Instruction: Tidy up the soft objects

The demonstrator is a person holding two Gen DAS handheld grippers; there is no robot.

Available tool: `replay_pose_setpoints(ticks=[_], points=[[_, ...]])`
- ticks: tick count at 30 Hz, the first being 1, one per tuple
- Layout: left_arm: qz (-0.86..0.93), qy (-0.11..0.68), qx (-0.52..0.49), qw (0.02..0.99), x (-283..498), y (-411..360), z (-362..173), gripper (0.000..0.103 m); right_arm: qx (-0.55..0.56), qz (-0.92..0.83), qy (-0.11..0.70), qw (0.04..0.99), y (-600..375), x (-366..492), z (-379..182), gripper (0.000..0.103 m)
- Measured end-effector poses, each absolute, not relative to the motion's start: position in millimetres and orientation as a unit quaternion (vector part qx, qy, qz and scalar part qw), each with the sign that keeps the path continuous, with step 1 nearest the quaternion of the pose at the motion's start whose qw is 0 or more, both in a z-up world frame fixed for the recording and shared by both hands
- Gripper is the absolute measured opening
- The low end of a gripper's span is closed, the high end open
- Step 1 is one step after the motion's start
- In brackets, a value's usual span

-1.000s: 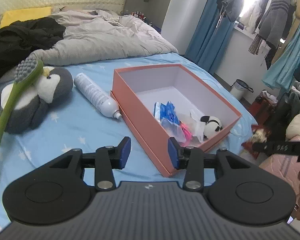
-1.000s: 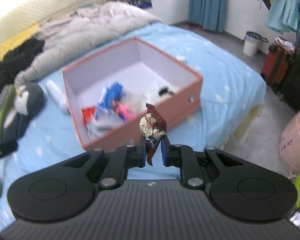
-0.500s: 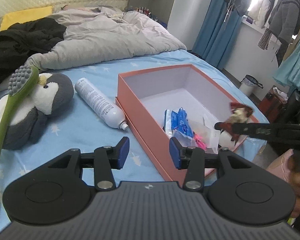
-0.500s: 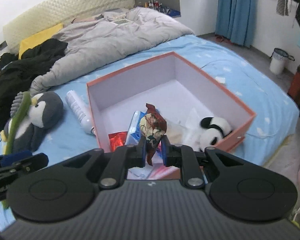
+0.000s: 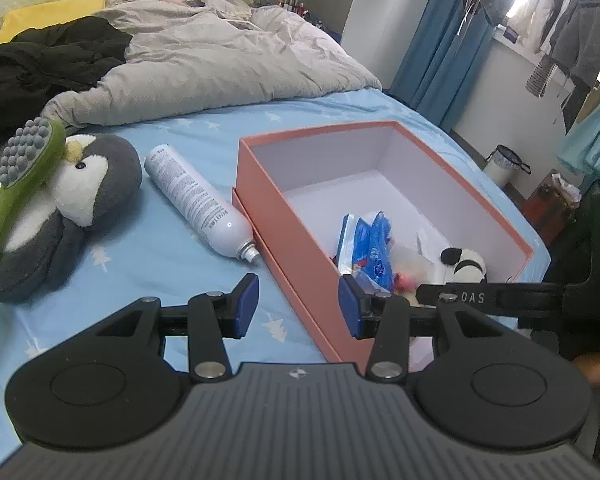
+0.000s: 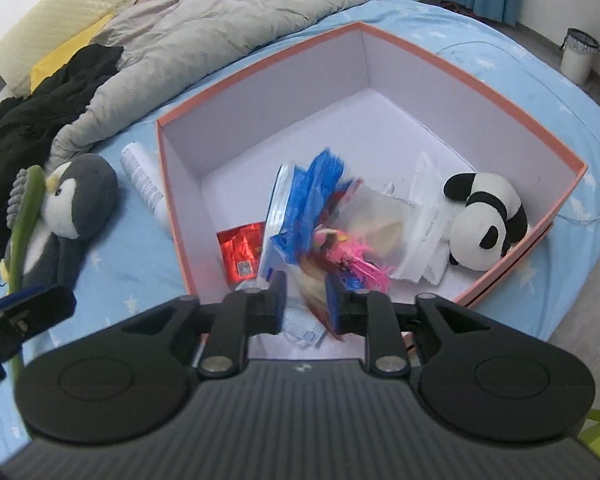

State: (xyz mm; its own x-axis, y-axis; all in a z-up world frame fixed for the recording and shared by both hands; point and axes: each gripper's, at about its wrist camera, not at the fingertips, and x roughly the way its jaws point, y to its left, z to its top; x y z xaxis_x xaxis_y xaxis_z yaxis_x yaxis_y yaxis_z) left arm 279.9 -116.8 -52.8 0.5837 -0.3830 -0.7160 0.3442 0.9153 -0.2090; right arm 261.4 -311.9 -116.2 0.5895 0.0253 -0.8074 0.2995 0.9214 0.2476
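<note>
Now blurred pouch (image 6: 315, 292) between parted right gripper (image 6: 306, 304) fingers, over box (image 6: 572, 168).

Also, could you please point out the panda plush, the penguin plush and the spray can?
panda plush (image 6: 485, 224), right wrist view, on its white belly.
penguin plush (image 5: 86, 196), left wrist view, on its face.
spray can (image 5: 194, 198), left wrist view, on its printed side.

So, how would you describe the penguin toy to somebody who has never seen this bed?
Start at the orange box on the blue sheet. Left of it lies a white spray can, and further left the penguin toy. It is the only grey plush outside the box, with a green brush lying across it.
</note>
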Motion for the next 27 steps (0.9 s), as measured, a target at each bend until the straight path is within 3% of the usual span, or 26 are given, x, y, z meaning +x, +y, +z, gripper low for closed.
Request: replay_pose_setpoints(ticks=[1,2,10,16,27], points=[[-0.205,0.405,-0.024,0.891,279.1,-116.1,-50.6,0.050,0.181,-0.079,0.444,0.874,-312.6,259.3,-113.9,0.043],[-0.204,0.402,-0.024,0.892,277.8,-115.2,-47.7,0.050,0.179,-0.081,0.441,0.876,-313.4,257.8,-110.9,0.045],[-0.209,0.369,-0.022,0.906,249.2,-109.9,-10.5,0.051,0.163,-0.084,0.382,0.906,-319.4,226.2,-58.7,0.045],[-0.216,0.330,-0.019,0.919,213.0,-102.2,25.2,0.058,0.160,-0.078,0.335,0.925,-319.9,188.4,-14.2,0.045],[-0.233,0.281,-0.016,0.931,148.5,-91.8,74.5,0.061,0.148,-0.075,0.284,0.944,-305.7,124.6,28.7,0.045]])
